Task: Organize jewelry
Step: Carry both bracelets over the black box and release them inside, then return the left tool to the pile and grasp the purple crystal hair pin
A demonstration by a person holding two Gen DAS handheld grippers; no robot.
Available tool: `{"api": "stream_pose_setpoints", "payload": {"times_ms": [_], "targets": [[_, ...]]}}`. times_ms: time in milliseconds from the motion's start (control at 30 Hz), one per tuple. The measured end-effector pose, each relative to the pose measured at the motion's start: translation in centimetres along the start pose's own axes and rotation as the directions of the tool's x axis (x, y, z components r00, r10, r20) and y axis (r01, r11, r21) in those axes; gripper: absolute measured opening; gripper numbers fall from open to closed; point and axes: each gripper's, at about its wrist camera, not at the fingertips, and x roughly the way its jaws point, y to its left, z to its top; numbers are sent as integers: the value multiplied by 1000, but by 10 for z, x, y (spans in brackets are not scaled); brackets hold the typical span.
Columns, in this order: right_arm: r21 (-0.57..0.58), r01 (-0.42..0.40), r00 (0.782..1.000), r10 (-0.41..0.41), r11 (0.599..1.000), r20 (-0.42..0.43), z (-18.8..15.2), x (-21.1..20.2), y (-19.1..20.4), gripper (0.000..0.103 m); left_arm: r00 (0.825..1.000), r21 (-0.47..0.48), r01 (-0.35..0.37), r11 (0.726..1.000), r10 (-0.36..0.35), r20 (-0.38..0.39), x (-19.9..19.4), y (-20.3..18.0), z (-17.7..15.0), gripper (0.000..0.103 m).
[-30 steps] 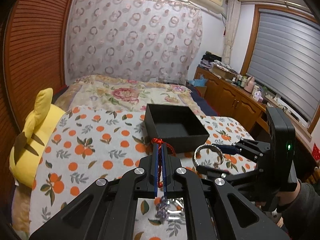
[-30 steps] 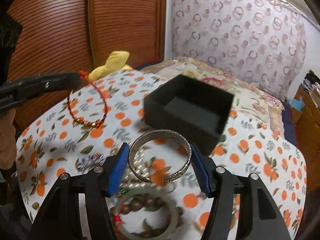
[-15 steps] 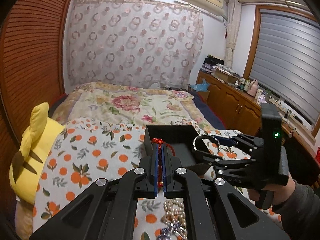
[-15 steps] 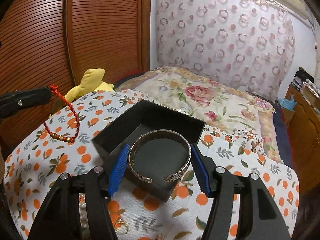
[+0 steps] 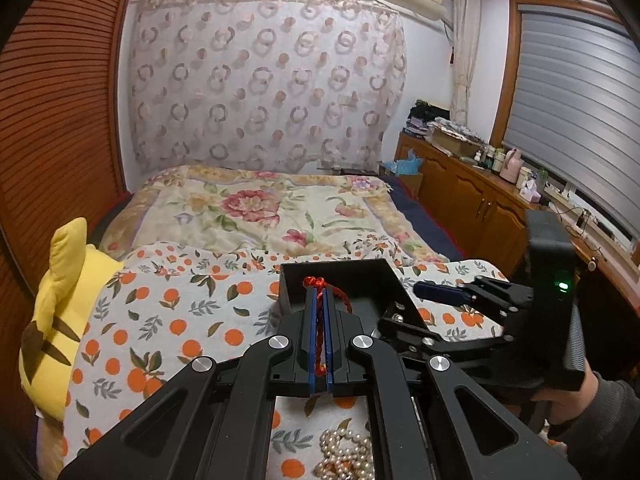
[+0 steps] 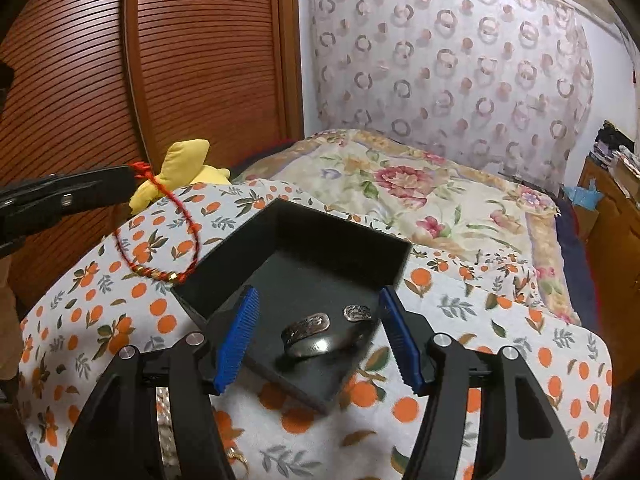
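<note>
A black open box (image 6: 320, 236) sits on the orange-print cloth (image 6: 460, 400). A silver cuff bangle (image 6: 320, 330) lies inside it near the front edge. My right gripper (image 6: 320, 336) is open, its blue pads on either side of the bangle just above the box. My left gripper (image 5: 319, 300) is shut on a red cord bracelet (image 5: 318, 328), held over the box's (image 5: 340, 276) near rim. In the right wrist view the bracelet (image 6: 160, 236) hangs from the left gripper's tip, left of the box, with gold beads at the bottom.
A pearl necklace (image 5: 348, 456) lies on the cloth under the left gripper. A yellow plush toy (image 5: 60, 304) lies at the bed's left edge by the wooden wardrobe (image 6: 160, 60). A floral quilt (image 5: 260, 208) covers the bed beyond. Wooden cabinets (image 5: 472, 204) stand at the right.
My right gripper carried the silver bangle over the box, opened and let it go; it now lies in the box. My left gripper moved forward with the red bracelet to the box.
</note>
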Motion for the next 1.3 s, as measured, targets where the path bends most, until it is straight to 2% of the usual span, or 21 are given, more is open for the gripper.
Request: {"api": "stream_pose_setpoints", "payload": {"times_ms": [333,600,667,1033,1300], "targets": [[45,20,999,-22,999,41,-23,-44,-31,65,999,13,10,1000,-9,-31,35,-18,6,2],[70,43,999,-45,997,25,-41,-58,-41,65,998,19,2,1000,-1,-63,53,-25,5,3],[78,46,999,-48,996,24,-44,-60,-41,65,998,30,3,1000,-1,-63,52,-28,4,16],[80,-2,999,-2,997,48,-61,-85,-10,65,998,98,17,995,-10,-67,12,-32,-17,48],[60,-26,999,24,998,26,-80,-97,19,65,995,115,22,993,-11,-99,-16,-21,-48,54]]}}
